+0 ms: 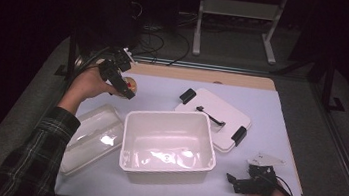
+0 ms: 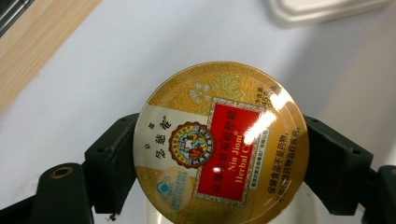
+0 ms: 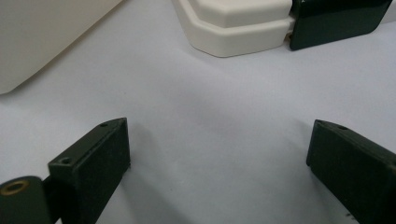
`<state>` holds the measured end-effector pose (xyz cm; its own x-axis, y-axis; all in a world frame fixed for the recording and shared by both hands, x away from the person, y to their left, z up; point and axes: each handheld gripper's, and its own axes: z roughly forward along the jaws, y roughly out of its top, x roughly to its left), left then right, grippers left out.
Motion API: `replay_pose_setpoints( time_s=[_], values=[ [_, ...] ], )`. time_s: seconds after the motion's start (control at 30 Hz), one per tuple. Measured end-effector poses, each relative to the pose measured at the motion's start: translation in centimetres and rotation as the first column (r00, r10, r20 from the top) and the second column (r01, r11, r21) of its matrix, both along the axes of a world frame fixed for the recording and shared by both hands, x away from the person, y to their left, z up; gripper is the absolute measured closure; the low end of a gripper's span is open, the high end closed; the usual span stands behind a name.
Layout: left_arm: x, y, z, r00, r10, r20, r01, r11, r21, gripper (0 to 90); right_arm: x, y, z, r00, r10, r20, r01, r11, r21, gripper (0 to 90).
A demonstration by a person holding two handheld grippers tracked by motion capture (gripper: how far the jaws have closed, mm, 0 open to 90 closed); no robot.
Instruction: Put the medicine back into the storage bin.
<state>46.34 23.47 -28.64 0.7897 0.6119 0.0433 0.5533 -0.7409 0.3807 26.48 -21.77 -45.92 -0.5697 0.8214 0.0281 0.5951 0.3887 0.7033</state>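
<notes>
A round gold tin (image 2: 220,144) with a red label is clamped between the jaws of my left gripper (image 2: 222,158), held above the white table cover. From above, the left gripper (image 1: 124,86) and the tin (image 1: 129,85) sit at the back left, behind the open white bin (image 1: 169,142). My right gripper (image 3: 219,156) rests open near the table's front right with nothing between its jaws; in the high view this right gripper (image 1: 238,182) lies just right of the bin. The bin's white lid (image 1: 215,117) with black latches lies flat behind the bin.
A clear plastic container (image 1: 91,136) lies on its side left of the bin. A strip of bare wood (image 1: 200,75) runs along the table's far edge. Beyond it stand a metal rack and cables on the dark floor. A corner of the lid (image 3: 238,23) lies ahead of the right jaws.
</notes>
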Motion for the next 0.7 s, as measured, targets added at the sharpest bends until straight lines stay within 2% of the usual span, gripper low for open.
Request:
replay_pose_setpoints(
  time_s=[0.2, 0.23, 0.3, 0.43, 0.53, 0.6, 0.67, 0.7],
  values=[
    [-1.2, 0.1, 1.6, 0.9991, -0.042, -0.005, 0.042, 0.9989, -0.021, 19.6, 0.0, 0.0, 0.0, 1.0000, 0.000, 0.000, 0.000, 1.000, 0.001, 5.6],
    [-1.7, 0.1, 2.0, 0.9978, -0.064, -0.016, 0.063, 0.9973, -0.038, 19.6, 0.0, 0.0, 0.0, 1.0000, -0.001, 0.000, 0.001, 1.000, 0.001, 5.6],
    [-2.0, 0.0, 2.2, 0.9968, -0.078, -0.019, 0.077, 0.9960, -0.046, 19.6, 0.0, 0.0, 0.0, 1.0000, -0.001, 0.000, 0.001, 1.000, 0.001, 5.6],
    [-3.5, -0.6, 2.8, 0.9914, -0.129, -0.022, 0.128, 0.9903, -0.054, 19.6, 0.0, 0.0, 0.0, 1.0000, -0.001, 0.000, 0.001, 1.000, 0.000, 5.6],
    [-4.1, -0.9, 3.0, 0.9880, -0.153, -0.019, 0.152, 0.9872, -0.048, 19.6, 0.0, 0.0, 0.0, 1.0000, -0.001, 0.000, 0.001, 1.000, 0.000, 5.6],
    [-5.1, -1.6, 3.3, 0.9812, -0.193, -0.007, 0.192, 0.9804, -0.041, 19.6, 0.0, 0.0, 0.0, 1.0000, -0.001, 0.000, 0.001, 1.000, 0.000, 5.6],
    [-5.5, -1.8, 3.4, 0.9794, -0.202, -0.001, 0.202, 0.9786, -0.039, 19.5, 0.0, 0.0, 0.0, 1.0000, -0.001, -0.001, 0.001, 1.000, 0.000, 5.6],
    [-6.3, -2.3, 3.5, 0.9733, -0.230, -0.001, 0.229, 0.9725, -0.039, 19.5, 0.0, 0.0, 0.0, 1.0000, -0.001, 0.000, 0.001, 1.000, 0.000, 5.6]
  ],
)
